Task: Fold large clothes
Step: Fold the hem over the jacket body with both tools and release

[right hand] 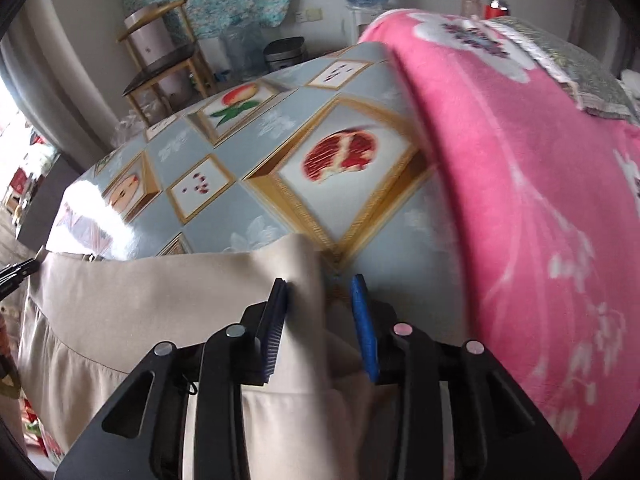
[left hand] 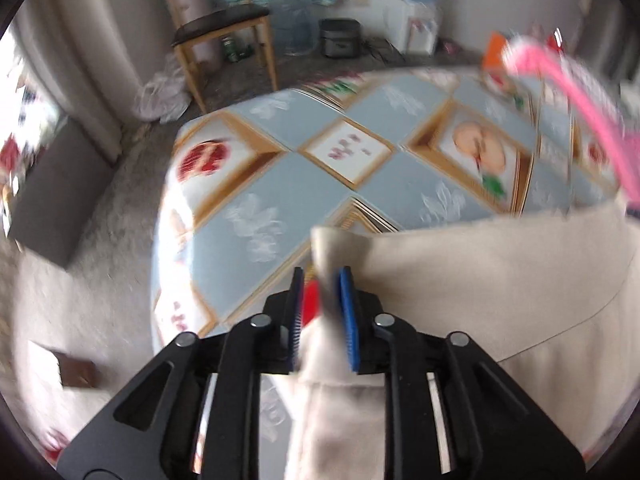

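Observation:
A large beige garment (left hand: pixel 460 280) lies along the near edge of a table covered with a fruit-print oilcloth (left hand: pixel 280 184). My left gripper (left hand: pixel 321 276) stands open over the garment's left corner. The cloth runs up between the jaws against the blue pad on the right, and a gap shows beside the other pad. In the right wrist view the same garment (right hand: pixel 160 300) stretches to the left. My right gripper (right hand: pixel 320 284) is open at its right corner. The fabric edge rests against the left pad, and bare oilcloth (right hand: pixel 260 208) shows before the right pad.
A pink flowered blanket (right hand: pixel 520 200) covers the table's right side close to my right gripper; its edge shows as a pink strip (left hand: pixel 580 112) in the left wrist view. A wooden chair (left hand: pixel 224 28) and a dark pot (left hand: pixel 340 38) stand on the floor beyond the table.

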A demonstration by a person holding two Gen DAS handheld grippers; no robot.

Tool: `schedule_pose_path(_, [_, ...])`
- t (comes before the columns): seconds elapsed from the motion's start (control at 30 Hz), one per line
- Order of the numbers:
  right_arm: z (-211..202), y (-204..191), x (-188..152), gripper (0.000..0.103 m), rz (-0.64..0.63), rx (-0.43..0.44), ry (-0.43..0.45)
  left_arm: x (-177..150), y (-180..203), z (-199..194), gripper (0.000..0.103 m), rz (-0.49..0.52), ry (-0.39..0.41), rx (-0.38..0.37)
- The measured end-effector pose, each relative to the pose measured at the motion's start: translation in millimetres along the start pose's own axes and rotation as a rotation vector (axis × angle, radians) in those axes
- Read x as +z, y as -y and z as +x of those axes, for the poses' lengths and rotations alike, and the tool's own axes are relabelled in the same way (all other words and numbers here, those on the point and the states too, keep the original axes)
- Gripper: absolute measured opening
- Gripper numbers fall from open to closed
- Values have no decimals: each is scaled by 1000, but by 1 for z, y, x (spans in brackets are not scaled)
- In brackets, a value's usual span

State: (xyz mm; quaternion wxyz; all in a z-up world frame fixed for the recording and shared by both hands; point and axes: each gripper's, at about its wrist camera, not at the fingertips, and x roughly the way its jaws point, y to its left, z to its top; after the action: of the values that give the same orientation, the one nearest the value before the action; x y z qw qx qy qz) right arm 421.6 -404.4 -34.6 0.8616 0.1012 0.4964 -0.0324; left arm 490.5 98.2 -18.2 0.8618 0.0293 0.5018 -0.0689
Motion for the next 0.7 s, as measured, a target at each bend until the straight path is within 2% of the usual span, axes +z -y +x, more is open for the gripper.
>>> schedule_pose_path(0.1, [-35,14,-1,34,21,-42,60,-6,-21,-35,21,-35,71,58])
schedule_pose_path(0.17, [-65,20,-8,35,34,-50,98,-12,-31,-59,21,-42,105,48])
schedule_pose_path(0.2, [-77,21,-11,38,36,-43,115,-19,-32,-74,21,-39,123,33])
schedule_pose_path(0.3, [-120,8,-39,57,0,19,166,-45,-23,-109,21,-13,166,-90])
schedule_pose_path(0.37, [-136,-10,-67,58,-44,87,150,-69,-14,-118,22,3,152,-199])
schedule_pose_path(0.4, [-139,-16,-80,58,-60,108,136,-86,-6,-115,22,11,122,-251])
schedule_pose_path(0.5, [-137,-34,-121,58,-108,120,87,-122,4,-95,22,-10,43,-273])
schedule_pose_path(0.6, [-111,-37,-153,58,-128,72,10,-155,4,-66,22,-13,-20,-184])
schedule_pose_path(0.63, [-97,-34,-161,58,-130,29,-26,-163,3,-60,25,-6,-25,-162])
schedule_pose_path(0.67, [-84,-31,-168,58,-137,1,-54,-168,1,-58,25,0,-7,-166])
schedule_pose_path(0.7, [-75,-28,-171,58,-127,14,-68,-172,-1,-58,25,2,16,-175])
